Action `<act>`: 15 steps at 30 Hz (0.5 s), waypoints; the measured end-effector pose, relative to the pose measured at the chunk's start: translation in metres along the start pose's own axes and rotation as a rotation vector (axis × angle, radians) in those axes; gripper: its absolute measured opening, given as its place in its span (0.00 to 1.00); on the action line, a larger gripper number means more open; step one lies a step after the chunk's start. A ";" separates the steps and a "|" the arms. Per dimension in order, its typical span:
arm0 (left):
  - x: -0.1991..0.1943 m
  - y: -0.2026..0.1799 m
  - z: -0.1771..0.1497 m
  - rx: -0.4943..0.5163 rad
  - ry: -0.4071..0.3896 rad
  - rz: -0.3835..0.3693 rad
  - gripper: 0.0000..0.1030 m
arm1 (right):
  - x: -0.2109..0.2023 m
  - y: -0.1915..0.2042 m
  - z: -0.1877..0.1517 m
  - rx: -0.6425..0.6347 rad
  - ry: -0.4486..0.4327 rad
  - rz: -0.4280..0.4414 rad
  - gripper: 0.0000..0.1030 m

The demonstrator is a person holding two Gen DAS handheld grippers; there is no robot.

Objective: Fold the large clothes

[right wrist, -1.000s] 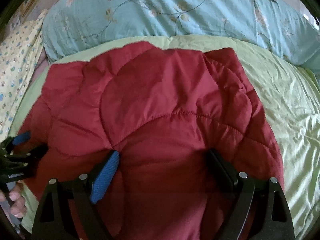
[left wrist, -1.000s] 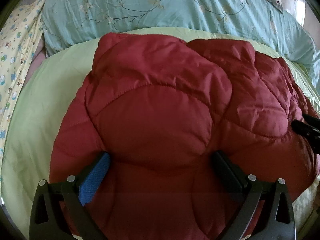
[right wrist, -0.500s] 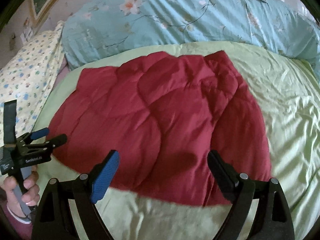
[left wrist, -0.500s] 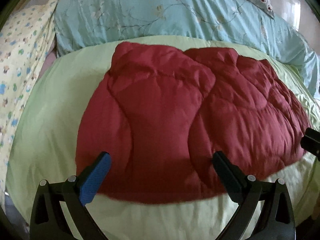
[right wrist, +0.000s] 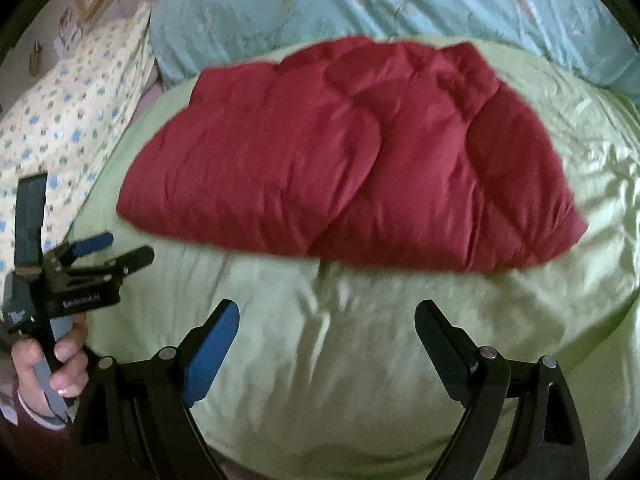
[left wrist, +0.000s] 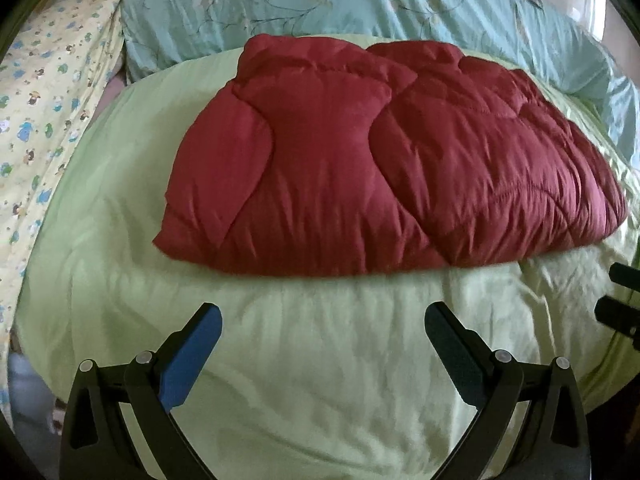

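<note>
Right now the red quilted jacket (left wrist: 384,160) lies folded into a puffy bundle on the pale green bedspread (left wrist: 320,360), toward the far side of the bed, its back edge close to the light blue floral duvet (left wrist: 360,4) bunched along the far side. Nothing touches the jacket.

Left gripper (left wrist: 322,326): jaws spread wide, nothing between them, only green bedspread under the gap. It points down at the bare cover on the near side of the jacket, clearly apart from the jacket's front edge. One finger has a blue pad (left wrist: 192,356), the other looks black.

Right gripper (right wrist: 326,322): also spread wide and empty, over bare bedspread near the jacket's front edge, not touching it. The right wrist view is a bit blurred.

In the right wrist view the left gripper shows again at the left edge, held by a hand (right wrist: 48,364) wrapped round its grey handle, a dark red sleeve cuff below it. In the left wrist view a black bit of the right gripper pokes in at the right edge.

Yellow patterned pillow (right wrist: 68,120) sits at the left of the bed, beside the bedspread. Jacket seams and two overlapping padded flaps visible on top; zip or collar cannot tell.
</note>
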State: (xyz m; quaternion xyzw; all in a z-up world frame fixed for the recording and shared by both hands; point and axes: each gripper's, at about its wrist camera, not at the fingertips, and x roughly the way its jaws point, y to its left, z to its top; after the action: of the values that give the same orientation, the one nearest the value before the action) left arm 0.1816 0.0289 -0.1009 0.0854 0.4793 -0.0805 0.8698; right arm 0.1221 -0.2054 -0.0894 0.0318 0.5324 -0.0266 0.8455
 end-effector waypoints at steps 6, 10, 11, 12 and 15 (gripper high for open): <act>-0.034 -0.009 -0.005 0.037 -0.037 0.017 0.99 | -0.016 0.012 -0.007 -0.030 0.009 -0.006 0.89; -0.061 -0.012 0.001 0.067 -0.071 0.028 1.00 | -0.040 0.020 0.001 -0.060 -0.025 -0.022 0.91; -0.066 -0.012 0.002 0.069 -0.077 0.027 1.00 | -0.047 0.023 0.003 -0.070 -0.038 -0.027 0.92; -0.070 -0.012 0.002 0.070 -0.081 0.023 1.00 | -0.050 0.025 0.006 -0.078 -0.048 -0.029 0.94; -0.080 -0.010 0.004 0.075 -0.093 0.022 1.00 | -0.061 0.029 0.013 -0.096 -0.078 -0.033 0.97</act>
State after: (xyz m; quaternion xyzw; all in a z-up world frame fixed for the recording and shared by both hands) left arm 0.1406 0.0224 -0.0318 0.1195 0.4339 -0.0925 0.8882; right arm 0.1092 -0.1769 -0.0278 -0.0187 0.5004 -0.0162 0.8655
